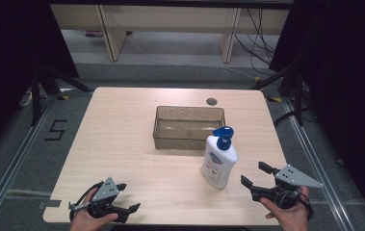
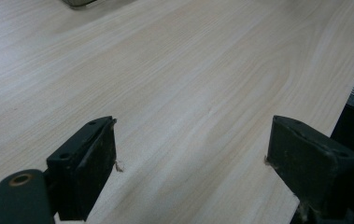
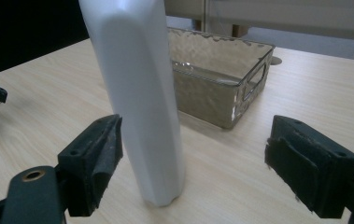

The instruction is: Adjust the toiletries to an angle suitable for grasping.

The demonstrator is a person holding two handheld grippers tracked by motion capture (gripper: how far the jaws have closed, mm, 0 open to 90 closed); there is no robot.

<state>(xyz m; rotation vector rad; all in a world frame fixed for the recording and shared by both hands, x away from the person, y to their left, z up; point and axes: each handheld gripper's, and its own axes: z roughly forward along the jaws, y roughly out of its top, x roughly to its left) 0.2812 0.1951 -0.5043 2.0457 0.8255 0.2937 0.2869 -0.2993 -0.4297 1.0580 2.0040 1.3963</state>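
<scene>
Right gripper [image 3: 193, 163] jaws wide apart, nothing clamped; pump bottle [image 3: 137, 98] stands upright just ahead, nearer one pad [image 3: 102, 149], not touching. Likely step: grasp bottle. Centre jaws round body first, squeeze low, keep upright. Bottle just in front of clear bin [image 1: 188, 126]. Left gripper [image 1: 128, 197] jaws apart, idle, well left of bottle.

1. The left tool [image 1: 122, 197] sits low at the near left, held in the person's left hand [image 1: 89, 220], jaws spread wide with nothing between them.
2. The right tool [image 1: 255, 174] is held in the right hand [image 1: 288, 211] at the near right, jaws wide apart, pointing left and slightly forward.
</scene>
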